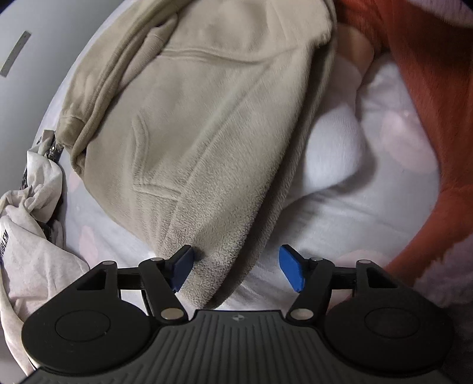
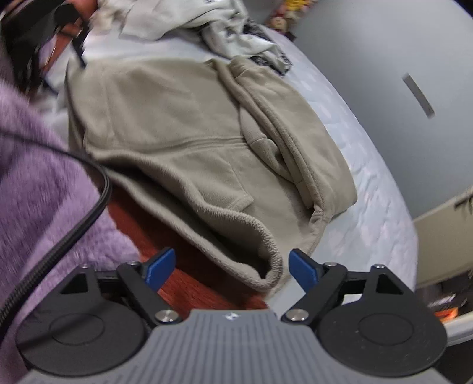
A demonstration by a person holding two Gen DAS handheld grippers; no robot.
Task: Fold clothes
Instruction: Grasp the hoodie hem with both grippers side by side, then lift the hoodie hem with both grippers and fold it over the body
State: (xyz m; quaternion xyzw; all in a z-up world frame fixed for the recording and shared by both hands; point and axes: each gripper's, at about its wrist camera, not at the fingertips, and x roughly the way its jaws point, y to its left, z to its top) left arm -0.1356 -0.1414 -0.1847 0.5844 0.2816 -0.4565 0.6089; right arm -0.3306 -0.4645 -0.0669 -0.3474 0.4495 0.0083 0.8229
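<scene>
Evidently a fold is being set up: the beige fleece hoodie [image 1: 189,118] is lying partly folded on the bed [image 2: 369,201], filling the centre of both views. Both tongs are standing released, nothing pinched. The left tongs [image 1: 236,267] are hovering over one corner, fleece lying between the pads untouched; the right tongs [image 2: 232,268] are framing the hem corner at lower centre. Next, I judge, each must close on its corner. Counting: one hoodie, one crumpled pale garment pile [image 2: 224,26] at upper centre, one orange blanket [image 1: 428,118].
</scene>
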